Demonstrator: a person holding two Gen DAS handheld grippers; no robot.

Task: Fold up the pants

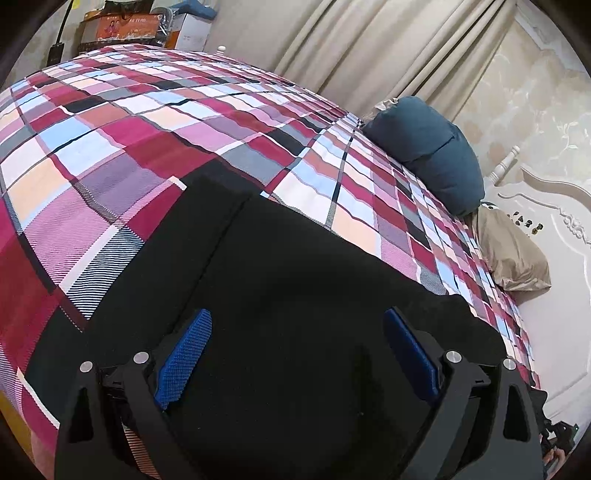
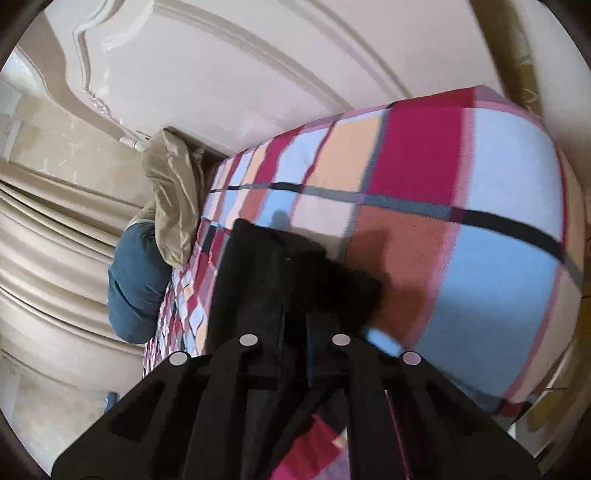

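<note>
Black pants [image 1: 295, 266] lie flat on a plaid bedspread [image 1: 147, 122] in the left wrist view. My left gripper [image 1: 297, 325] hovers just over them, jaws wide apart, blue pads [image 1: 184, 354] empty. In the right wrist view my right gripper [image 2: 295, 314] is shut on an edge of the black pants [image 2: 280, 266], lifting the bunched cloth a little off the bedspread [image 2: 461, 229]. Its fingertips are hidden in the fabric.
A teal pillow [image 1: 428, 147] and a tan pillow [image 1: 513, 254] lie by the white headboard [image 1: 554, 229]. Beige curtains [image 1: 369, 44] hang behind. Boxes [image 1: 125, 26] are stacked past the far end of the bed. The pillows also show in the right wrist view [image 2: 170, 192].
</note>
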